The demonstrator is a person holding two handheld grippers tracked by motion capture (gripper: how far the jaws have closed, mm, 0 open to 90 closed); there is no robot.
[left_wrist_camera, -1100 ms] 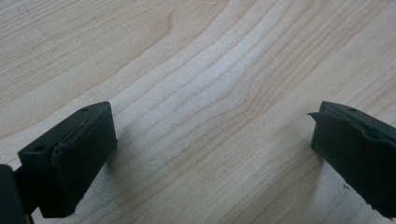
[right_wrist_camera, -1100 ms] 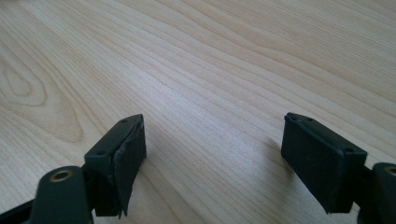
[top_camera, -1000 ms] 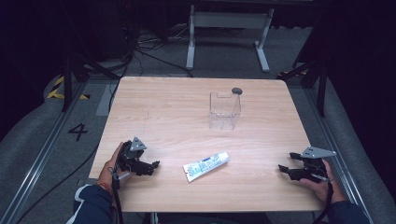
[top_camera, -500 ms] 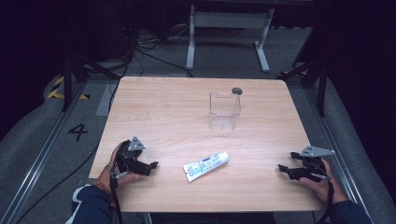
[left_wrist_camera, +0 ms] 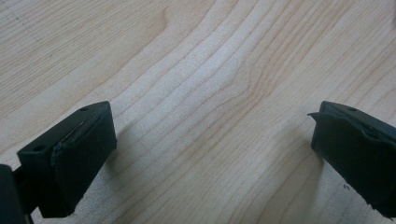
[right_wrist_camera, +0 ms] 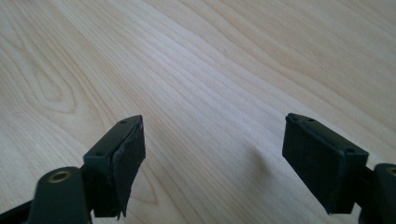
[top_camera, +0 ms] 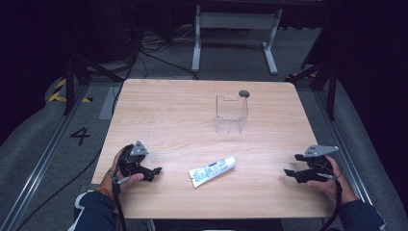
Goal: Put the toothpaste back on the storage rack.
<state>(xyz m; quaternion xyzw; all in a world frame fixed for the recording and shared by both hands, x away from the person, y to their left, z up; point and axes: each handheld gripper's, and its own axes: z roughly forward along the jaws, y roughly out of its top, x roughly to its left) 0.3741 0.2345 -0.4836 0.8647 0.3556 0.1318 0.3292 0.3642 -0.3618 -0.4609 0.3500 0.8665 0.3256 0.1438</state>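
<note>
A white and blue toothpaste tube (top_camera: pixel 211 171) lies flat near the front middle of the wooden table (top_camera: pixel 173 120). A clear plastic box (top_camera: pixel 231 113) stands upright toward the back, with a small dark round object (top_camera: pixel 244 93) just behind it. My left gripper (top_camera: pixel 153 173) rests at the front left, held in a hand, its jaws pointing right toward the tube and apart from it. In the left gripper view, that gripper (left_wrist_camera: pixel 212 144) is open over bare wood. My right gripper (top_camera: pixel 292 165) sits at the front right, pointing left. It is open (right_wrist_camera: pixel 215 158) with nothing between its jaws.
A metal stand (top_camera: pixel 235 29) and cables (top_camera: pixel 144 48) lie on the dark floor behind the table. A floor mark "4" (top_camera: pixel 80 135) sits left of the table. Bare wood stretches between the tube and the clear box.
The left hand and its gripper have shifted very slightly. The right gripper, tube and box stay where they were.
</note>
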